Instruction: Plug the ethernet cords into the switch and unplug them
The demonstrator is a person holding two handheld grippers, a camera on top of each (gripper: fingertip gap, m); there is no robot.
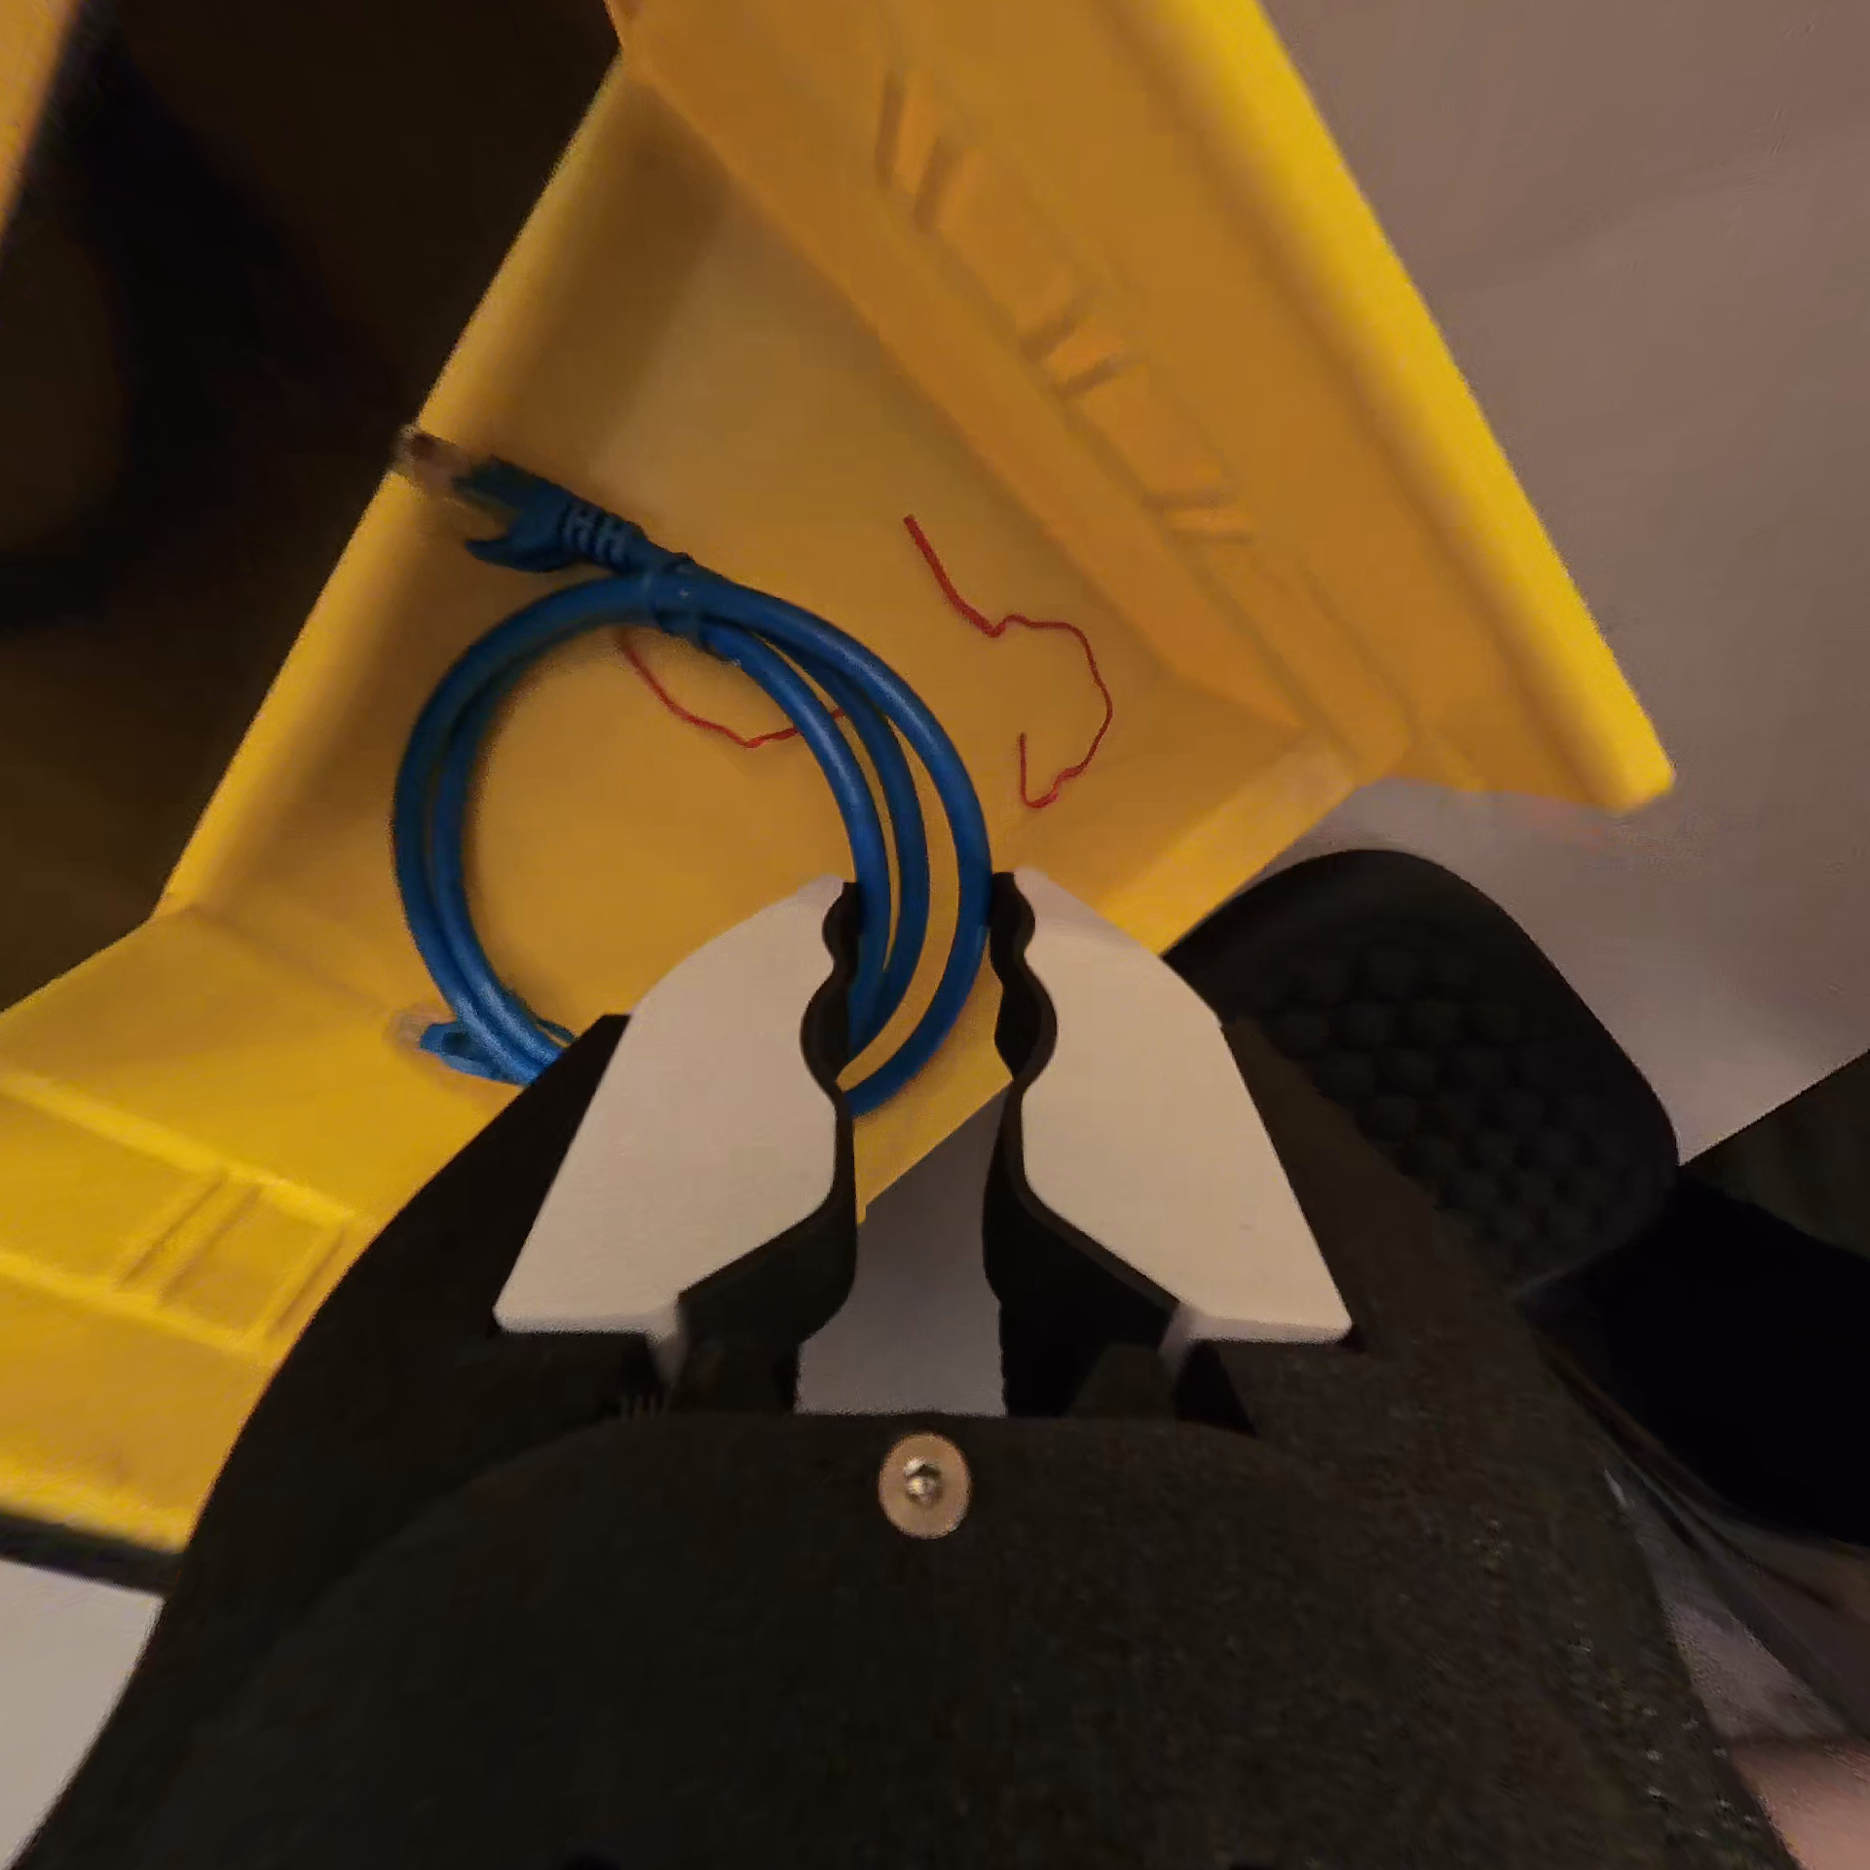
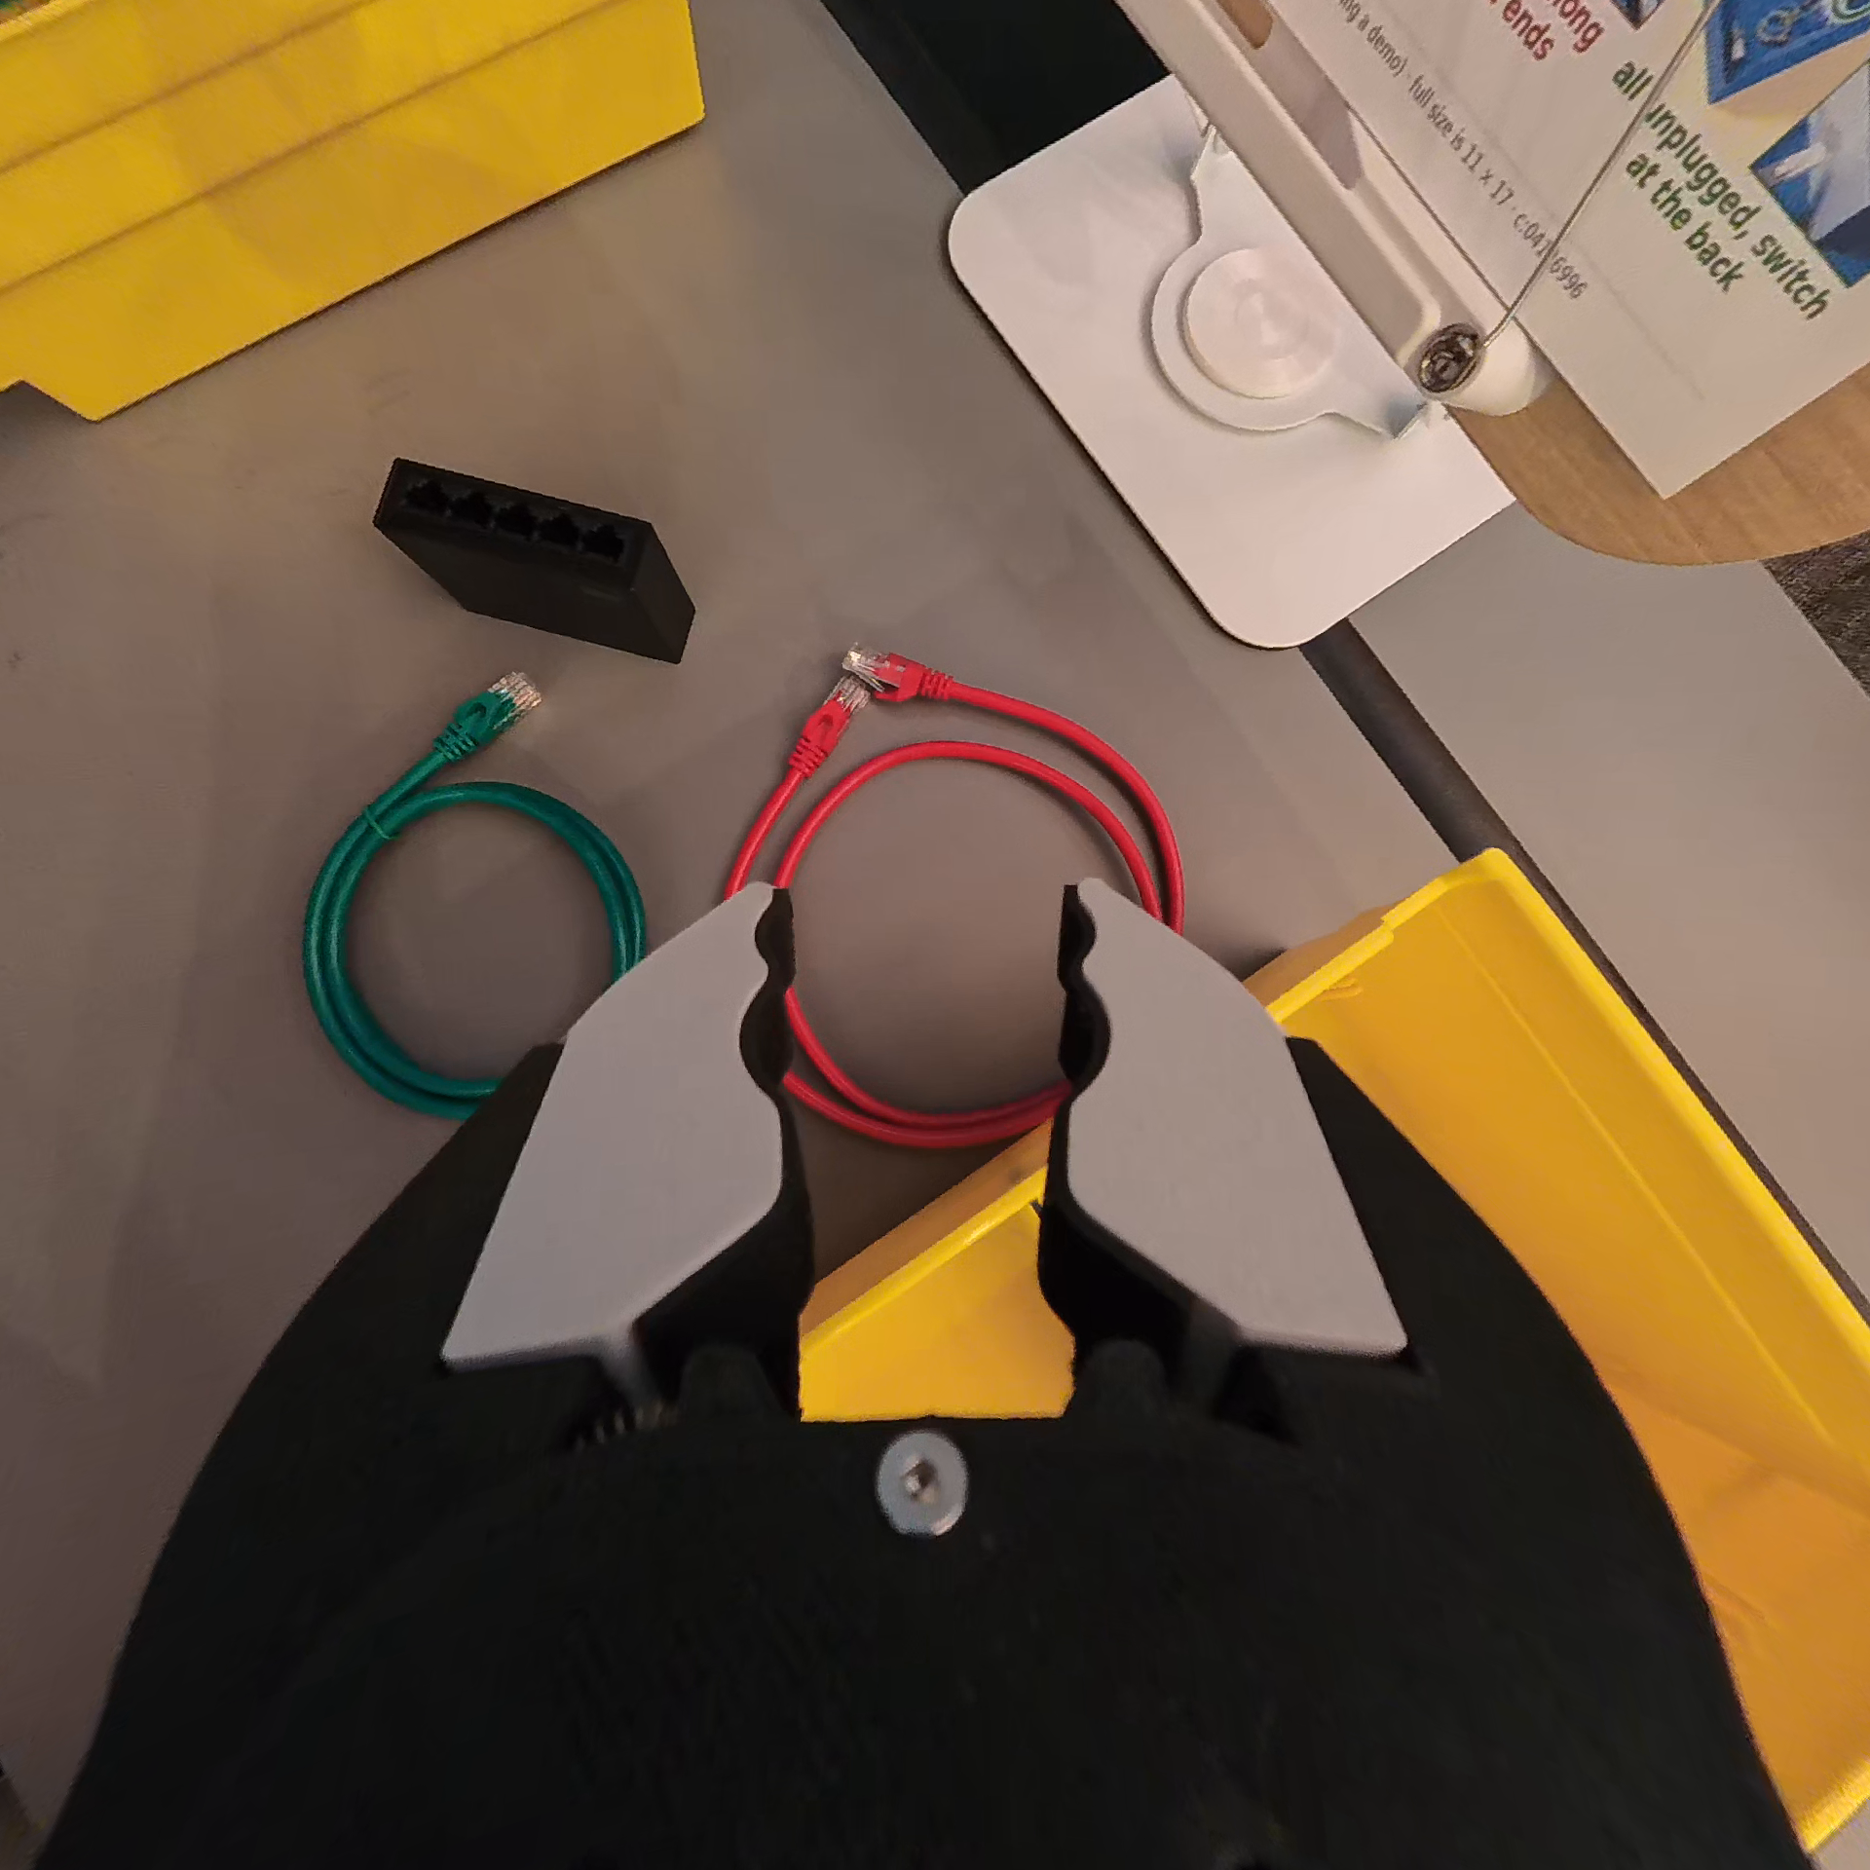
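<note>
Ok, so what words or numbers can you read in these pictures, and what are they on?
Printed sheet on the white stand: green, red and small black print with some numbers; I won't repeat its wording.
Switch: no writing readable.
Green cable, red cable, blue cable, yellow bin: no writing seen.

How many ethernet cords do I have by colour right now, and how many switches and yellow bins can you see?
Blue cord, in a yellow bin, between the left gripper fingers: 1
Green cord, on the table: 1
Red cord, on the table: 1
Black switch, nothing plugged in: 1
Yellow bins in the right wrist view: 2
Total: 6
</note>
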